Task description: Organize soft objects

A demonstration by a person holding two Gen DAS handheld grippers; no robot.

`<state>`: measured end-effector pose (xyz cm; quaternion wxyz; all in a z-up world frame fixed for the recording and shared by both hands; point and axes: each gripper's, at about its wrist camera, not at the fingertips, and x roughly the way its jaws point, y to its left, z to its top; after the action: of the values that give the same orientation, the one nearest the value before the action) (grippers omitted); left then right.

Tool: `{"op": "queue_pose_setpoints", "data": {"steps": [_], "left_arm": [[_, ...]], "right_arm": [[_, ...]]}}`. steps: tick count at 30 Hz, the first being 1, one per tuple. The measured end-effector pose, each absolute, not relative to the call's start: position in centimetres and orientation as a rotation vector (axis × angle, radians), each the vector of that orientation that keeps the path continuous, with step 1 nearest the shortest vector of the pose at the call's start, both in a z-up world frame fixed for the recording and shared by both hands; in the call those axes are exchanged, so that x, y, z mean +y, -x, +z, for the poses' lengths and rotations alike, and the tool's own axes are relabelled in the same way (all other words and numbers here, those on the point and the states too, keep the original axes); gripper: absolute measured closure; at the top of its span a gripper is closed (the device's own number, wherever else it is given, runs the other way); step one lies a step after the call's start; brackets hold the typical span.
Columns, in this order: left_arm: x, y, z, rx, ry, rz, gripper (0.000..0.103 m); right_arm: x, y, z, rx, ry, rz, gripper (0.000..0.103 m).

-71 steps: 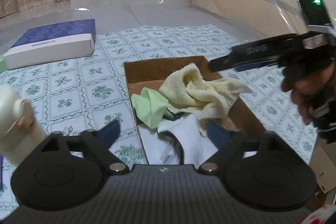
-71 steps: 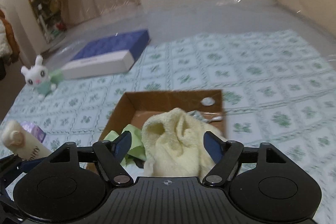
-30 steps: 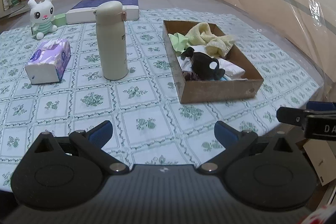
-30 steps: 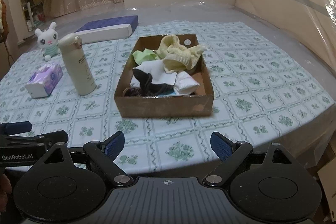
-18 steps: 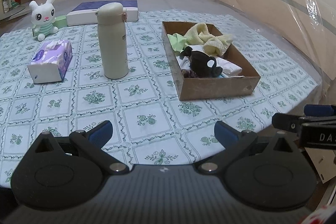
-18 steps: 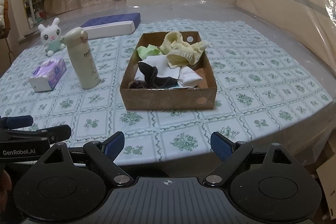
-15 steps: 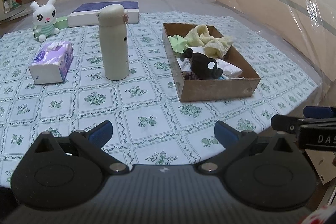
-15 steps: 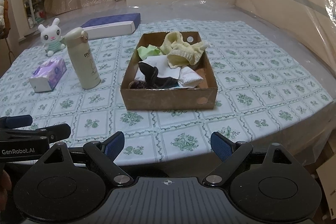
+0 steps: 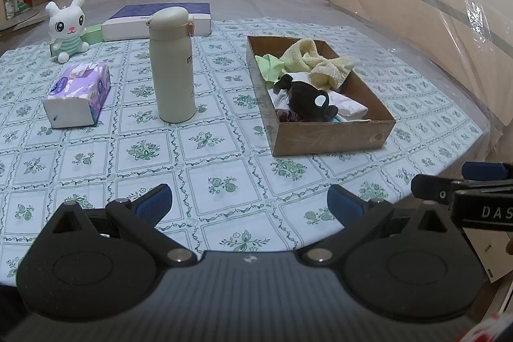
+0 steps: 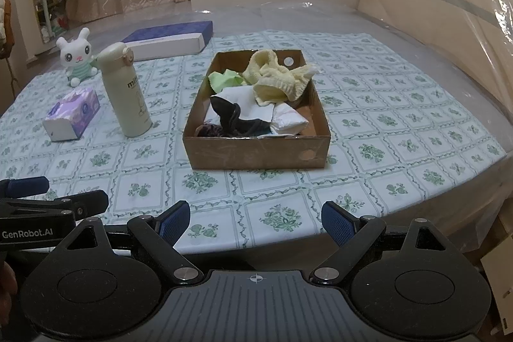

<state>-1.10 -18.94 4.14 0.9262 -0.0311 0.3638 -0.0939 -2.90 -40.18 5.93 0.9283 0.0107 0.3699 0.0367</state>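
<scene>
Big table w/ a green-floral cloth [image 10: 384, 117] fills the room's middle. On it, largest first: flat blue-and-white box [image 10: 170, 39] at the far left (print on its edge too small to read), then the cardboard box [image 10: 256, 149] near centre, holding the soft stuff: yellow towel [image 10: 275, 82], white cloth [image 10: 243, 98], green cloth [image 10: 224, 79], black sock [image 10: 231, 114]. Left of it a cream flask [image 10: 125, 92], label starts "mi", rest turned away. Further left a purple tissue pack [image 10: 72, 112], then a white bunny toy [image 10: 78, 56].

Left gripper [image 9: 248, 202] and right gripper [image 10: 256, 218] hover at the near table edge, both w/ jaws wide apart, nothing btwn them. The carton sits well beyond both. Left one's side reads "GenRobot.AI"; right's shows "DAS", cut off.
</scene>
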Motion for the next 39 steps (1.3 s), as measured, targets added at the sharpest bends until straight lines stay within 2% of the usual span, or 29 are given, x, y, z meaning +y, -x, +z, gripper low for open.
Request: {"op": "queue_pose_setpoints", "data": {"steps": [39], "left_arm": [[-19.12,1.14,4.38,0.742,0.059,-0.199,0.001]], "right_arm": [[-40.59,2.93,6.29,0.745,-0.025,0.068,0.015]]}}
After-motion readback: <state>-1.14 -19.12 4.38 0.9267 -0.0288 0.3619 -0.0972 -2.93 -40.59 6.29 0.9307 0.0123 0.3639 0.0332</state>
